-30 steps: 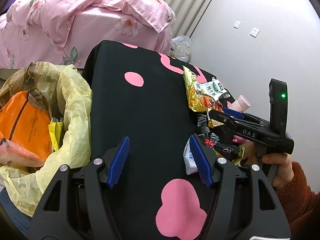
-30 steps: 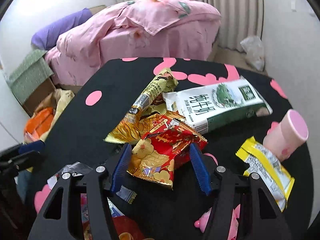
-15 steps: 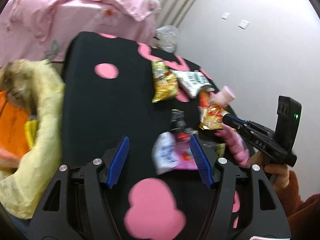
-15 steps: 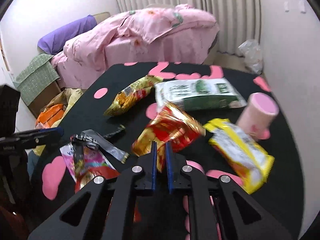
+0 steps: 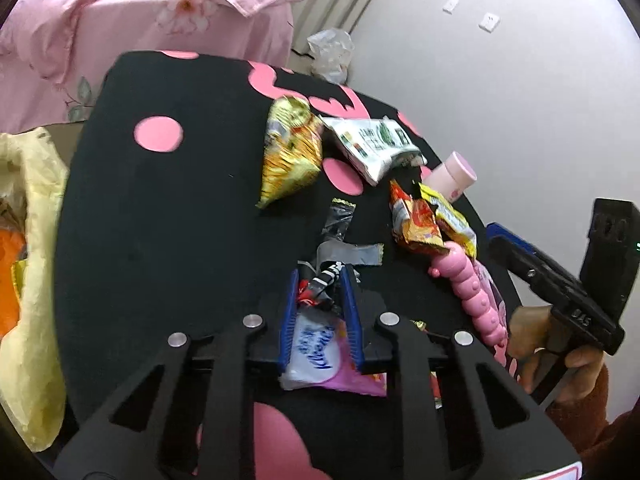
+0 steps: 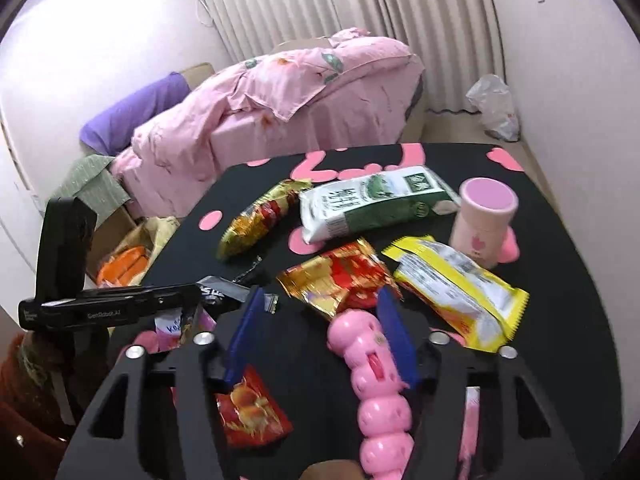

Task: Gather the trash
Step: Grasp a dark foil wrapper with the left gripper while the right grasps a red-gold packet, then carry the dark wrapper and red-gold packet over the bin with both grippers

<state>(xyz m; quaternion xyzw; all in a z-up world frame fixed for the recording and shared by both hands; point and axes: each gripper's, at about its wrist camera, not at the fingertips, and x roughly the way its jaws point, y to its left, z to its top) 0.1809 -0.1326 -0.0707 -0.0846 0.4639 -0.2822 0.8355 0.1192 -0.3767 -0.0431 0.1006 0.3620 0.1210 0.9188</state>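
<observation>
Snack wrappers lie on a black table with pink spots. My left gripper is closed down on a black-and-red wrapper that lies over a white and pink tissue packet. My right gripper is open and empty above the table, just behind a red-gold wrapper that lies flat; a pink beaded toy lies under it. A gold wrapper, a green-white packet and a yellow wrapper lie further out.
A yellow trash bag with orange trash hangs open at the table's left edge. A pink cup stands at the right. A pink bed stands behind the table. A white plastic bag lies by the wall.
My left gripper swung from the bag to the wrappers and closed on the black-and-red one. My right gripper, shut on the red-gold wrapper half a second ago, has opened and pulled back.
</observation>
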